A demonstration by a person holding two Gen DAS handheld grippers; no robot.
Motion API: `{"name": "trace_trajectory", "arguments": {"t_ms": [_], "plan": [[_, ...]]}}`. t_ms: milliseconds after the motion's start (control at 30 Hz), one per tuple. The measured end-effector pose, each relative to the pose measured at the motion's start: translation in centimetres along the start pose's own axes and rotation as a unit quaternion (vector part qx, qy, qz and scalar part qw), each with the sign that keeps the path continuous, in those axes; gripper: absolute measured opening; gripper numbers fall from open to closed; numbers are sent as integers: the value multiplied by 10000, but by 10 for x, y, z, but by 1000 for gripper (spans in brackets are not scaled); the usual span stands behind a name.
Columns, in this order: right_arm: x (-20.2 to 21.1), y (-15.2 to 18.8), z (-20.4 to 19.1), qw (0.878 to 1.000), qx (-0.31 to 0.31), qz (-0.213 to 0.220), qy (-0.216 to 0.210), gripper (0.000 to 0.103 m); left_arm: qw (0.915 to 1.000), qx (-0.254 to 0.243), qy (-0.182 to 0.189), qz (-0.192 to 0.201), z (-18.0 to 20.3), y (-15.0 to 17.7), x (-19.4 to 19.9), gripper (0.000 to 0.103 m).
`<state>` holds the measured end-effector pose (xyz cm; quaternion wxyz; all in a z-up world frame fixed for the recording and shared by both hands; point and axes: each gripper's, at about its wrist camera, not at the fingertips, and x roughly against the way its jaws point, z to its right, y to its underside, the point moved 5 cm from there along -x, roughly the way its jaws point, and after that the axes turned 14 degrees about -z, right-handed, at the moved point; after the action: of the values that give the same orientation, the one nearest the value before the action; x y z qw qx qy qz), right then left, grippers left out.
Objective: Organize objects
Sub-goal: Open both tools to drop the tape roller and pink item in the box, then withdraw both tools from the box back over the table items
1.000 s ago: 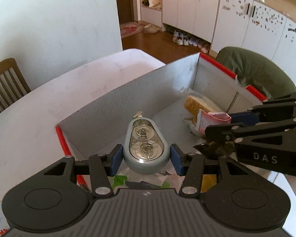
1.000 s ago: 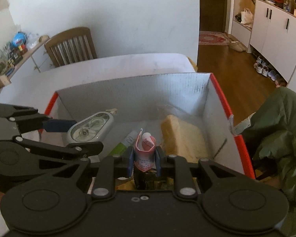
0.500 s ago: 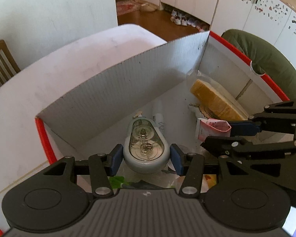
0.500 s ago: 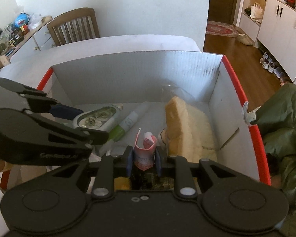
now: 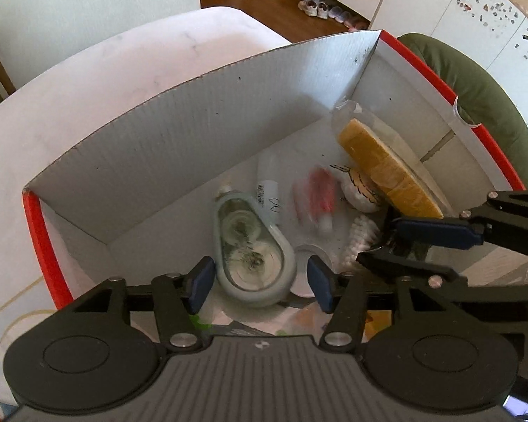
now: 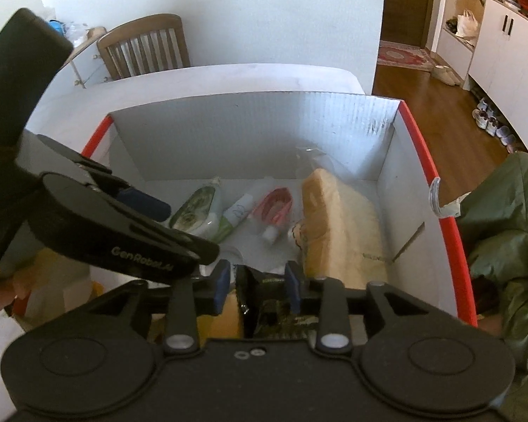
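Correction tape dispenser [image 5: 253,246] nearest to hand: lies low in the white box [image 5: 193,133], between the blue pads of the left gripper [image 5: 260,285], touching neither. Opening at this moment, those jaws, with a clear gap on each side of the grey shell. Blurred, so probably dropping or only just landed.

Beside it, right gripper [image 6: 257,285]: jaws opening too, pinching nothing. Only a dark packet on the box floor visible through the gap, well below the pads and not held.

Further in, on the box floor: a white tube with a green end [image 5: 269,193] just beyond the dispenser, then a pink packet [image 5: 316,197], also blurred and likely freshly let go. Next to that, a small round white thing with a drawn figure [image 5: 359,190], and against the far right wall a yellow slab in a clear bag [image 5: 387,168].

Beyond the box: pale table [image 5: 105,70], a wooden chair [image 6: 148,45], a green padded seat [image 5: 475,88].

Step in hand, as judged: the release, both items going into the box at once. Well along with this pair; impossible to tell how much remains outside.

Next move calls for: finishing the spread of both jaws, lifting straight up clear of the red rim without the two grippers knocking together, then turning to whatever waits on the table
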<state>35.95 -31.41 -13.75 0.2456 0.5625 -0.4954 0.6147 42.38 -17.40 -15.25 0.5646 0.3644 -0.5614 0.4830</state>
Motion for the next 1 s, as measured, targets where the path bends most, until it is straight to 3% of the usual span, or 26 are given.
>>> {"name": "trace_trajectory", "arguments": {"t_ms": [67,400,633,1000], "plan": [[4,1,-2,10000,57,40,39,39,10000,7,84,31,-1,1,2,63],[30,7,-5,9996,34,284,42,49,9984,159,287,466,3,9,26,64],[50,12,-12,9988,20,473,94,58,9953,5,193,948,4,25,56,64],[77,20,-33,9970,-81,759,85,75,9880,-153,362,1494,3,64,93,64]]}}
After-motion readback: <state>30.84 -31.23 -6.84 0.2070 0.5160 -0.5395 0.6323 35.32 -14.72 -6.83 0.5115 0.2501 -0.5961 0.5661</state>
